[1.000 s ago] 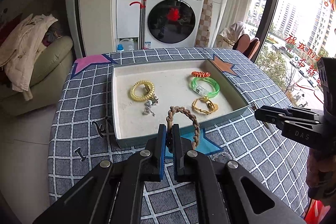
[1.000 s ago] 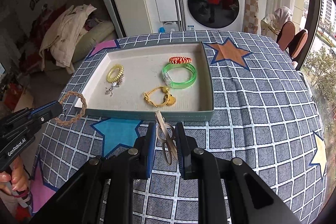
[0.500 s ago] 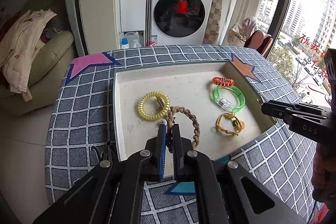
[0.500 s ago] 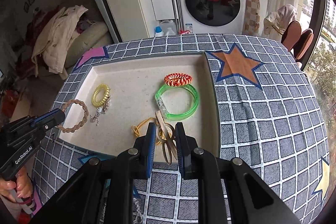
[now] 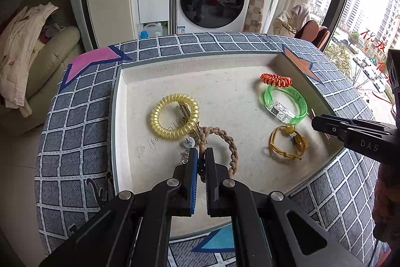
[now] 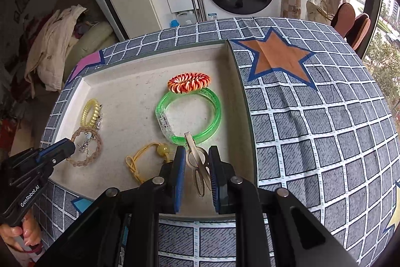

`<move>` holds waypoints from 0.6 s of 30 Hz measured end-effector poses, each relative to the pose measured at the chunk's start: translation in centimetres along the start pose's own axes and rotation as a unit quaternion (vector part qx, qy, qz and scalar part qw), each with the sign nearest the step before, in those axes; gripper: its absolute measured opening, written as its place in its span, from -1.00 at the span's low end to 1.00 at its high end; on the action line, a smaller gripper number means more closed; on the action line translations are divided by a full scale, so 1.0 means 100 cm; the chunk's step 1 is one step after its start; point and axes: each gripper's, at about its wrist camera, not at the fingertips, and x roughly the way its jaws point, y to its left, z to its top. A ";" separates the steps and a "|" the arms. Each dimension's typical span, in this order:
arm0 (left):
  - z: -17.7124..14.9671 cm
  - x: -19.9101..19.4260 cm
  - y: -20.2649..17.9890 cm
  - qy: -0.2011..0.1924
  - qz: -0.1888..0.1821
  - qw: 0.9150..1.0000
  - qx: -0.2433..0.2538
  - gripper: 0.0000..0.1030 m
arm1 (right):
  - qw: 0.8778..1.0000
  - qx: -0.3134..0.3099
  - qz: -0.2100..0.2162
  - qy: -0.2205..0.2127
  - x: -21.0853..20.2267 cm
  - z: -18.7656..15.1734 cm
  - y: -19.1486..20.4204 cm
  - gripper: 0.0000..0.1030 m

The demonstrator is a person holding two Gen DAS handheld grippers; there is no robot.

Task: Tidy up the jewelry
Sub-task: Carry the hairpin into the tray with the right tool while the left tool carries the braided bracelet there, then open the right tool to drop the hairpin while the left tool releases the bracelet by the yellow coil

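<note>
Jewelry tray (image 5: 120, 131), open centre floor.

Glossy green plastic bangle (image 6: 197, 114), braided cord bracelet (image 5: 226, 142), matt tray (image 5: 220, 81)

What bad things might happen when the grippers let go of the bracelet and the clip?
1. The braided bracelet in the left gripper hangs right by the yellow coil band and a small silver charm; it might land on them and tangle.
2. The hair clip in the right gripper sits over the green bangle; dropped there, it could rest on the bangle.
</note>
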 end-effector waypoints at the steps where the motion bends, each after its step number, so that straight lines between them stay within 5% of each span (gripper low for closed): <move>1: -0.001 0.002 -0.002 0.003 0.003 1.000 0.004 -0.52 | 1.000 0.002 0.000 0.002 0.003 -0.001 -0.001 -0.61; 16: -0.013 0.014 -0.013 0.021 0.063 0.997 0.048 -0.51 | 1.000 -0.007 -0.012 0.011 0.013 -0.010 0.004 -0.57; 18: -0.012 0.014 -0.014 0.023 0.066 0.996 0.047 -0.51 | 1.000 -0.011 -0.010 0.011 0.013 -0.010 0.006 -0.35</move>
